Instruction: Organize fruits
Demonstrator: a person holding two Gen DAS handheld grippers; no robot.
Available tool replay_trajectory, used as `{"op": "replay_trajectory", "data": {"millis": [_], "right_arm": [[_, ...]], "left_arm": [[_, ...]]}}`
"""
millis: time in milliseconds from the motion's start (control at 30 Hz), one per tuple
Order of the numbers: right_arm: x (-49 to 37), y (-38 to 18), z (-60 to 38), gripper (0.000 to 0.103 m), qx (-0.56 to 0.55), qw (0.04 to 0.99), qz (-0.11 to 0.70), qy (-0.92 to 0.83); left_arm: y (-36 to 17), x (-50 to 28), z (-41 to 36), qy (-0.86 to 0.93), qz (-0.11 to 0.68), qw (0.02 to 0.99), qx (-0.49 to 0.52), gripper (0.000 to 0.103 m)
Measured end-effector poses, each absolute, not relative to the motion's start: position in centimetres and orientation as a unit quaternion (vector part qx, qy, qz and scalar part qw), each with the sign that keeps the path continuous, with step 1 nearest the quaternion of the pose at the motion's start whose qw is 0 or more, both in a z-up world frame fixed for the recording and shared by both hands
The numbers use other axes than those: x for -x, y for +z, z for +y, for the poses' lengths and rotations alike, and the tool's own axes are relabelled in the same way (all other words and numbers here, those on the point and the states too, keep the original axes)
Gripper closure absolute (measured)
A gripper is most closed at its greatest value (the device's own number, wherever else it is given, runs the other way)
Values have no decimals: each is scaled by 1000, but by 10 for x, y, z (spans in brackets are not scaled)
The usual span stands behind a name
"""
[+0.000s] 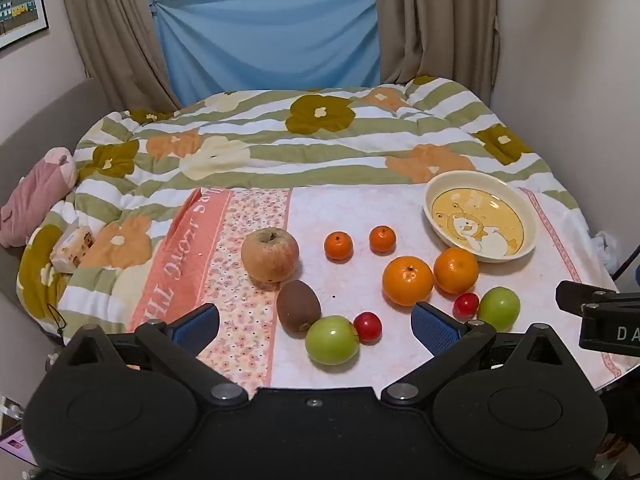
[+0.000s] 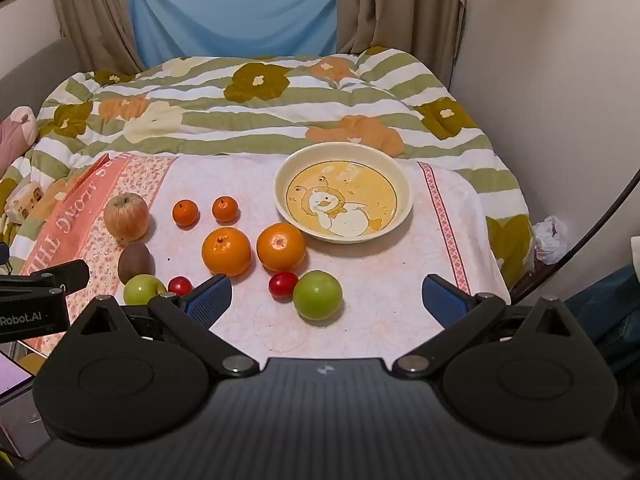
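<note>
Ten fruits lie loose on the pink cloth (image 2: 384,312) spread over the bed, none in the duck-print bowl (image 2: 404,184) at its far right. My left gripper (image 1: 316,326) stands with jaws wide and bare above the near green fruit (image 1: 332,340), which touches a red cherry tomato (image 1: 368,326) and the kiwi (image 1: 298,306). My right gripper (image 2: 326,300) is likewise spread wide with nothing held, above the other green fruit (image 2: 318,295) and its red neighbour (image 2: 283,284). Two large oranges (image 2: 226,251) sit side by side, two small ones (image 2: 185,213) behind, the apple (image 2: 126,216) at left. From my right view my left finger (image 2: 208,294) partly hides the near tomato. My own housings block the cloth's near edge.
</note>
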State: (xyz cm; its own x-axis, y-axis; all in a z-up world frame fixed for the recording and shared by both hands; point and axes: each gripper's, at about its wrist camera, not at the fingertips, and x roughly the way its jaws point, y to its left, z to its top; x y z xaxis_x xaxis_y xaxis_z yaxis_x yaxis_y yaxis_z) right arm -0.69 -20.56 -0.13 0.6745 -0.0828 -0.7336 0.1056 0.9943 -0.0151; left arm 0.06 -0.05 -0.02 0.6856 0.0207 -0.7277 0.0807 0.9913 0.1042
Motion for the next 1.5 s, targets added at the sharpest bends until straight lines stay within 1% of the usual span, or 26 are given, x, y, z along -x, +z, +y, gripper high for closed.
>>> {"op": "replay_trajectory", "data": {"millis": [333, 367, 1500], "right_arm": [[13, 0, -202, 0, -16, 916, 397, -48], [12, 0, -202, 0, -15, 917, 397, -48], [17, 7, -203, 0, -16, 920, 389, -42]], "left_arm": [[2, -6, 2, 9, 394, 916, -70, 0], [1, 3, 4, -15, 392, 918, -61, 0], [3, 5, 4, -21, 396, 917, -50, 0]]}}
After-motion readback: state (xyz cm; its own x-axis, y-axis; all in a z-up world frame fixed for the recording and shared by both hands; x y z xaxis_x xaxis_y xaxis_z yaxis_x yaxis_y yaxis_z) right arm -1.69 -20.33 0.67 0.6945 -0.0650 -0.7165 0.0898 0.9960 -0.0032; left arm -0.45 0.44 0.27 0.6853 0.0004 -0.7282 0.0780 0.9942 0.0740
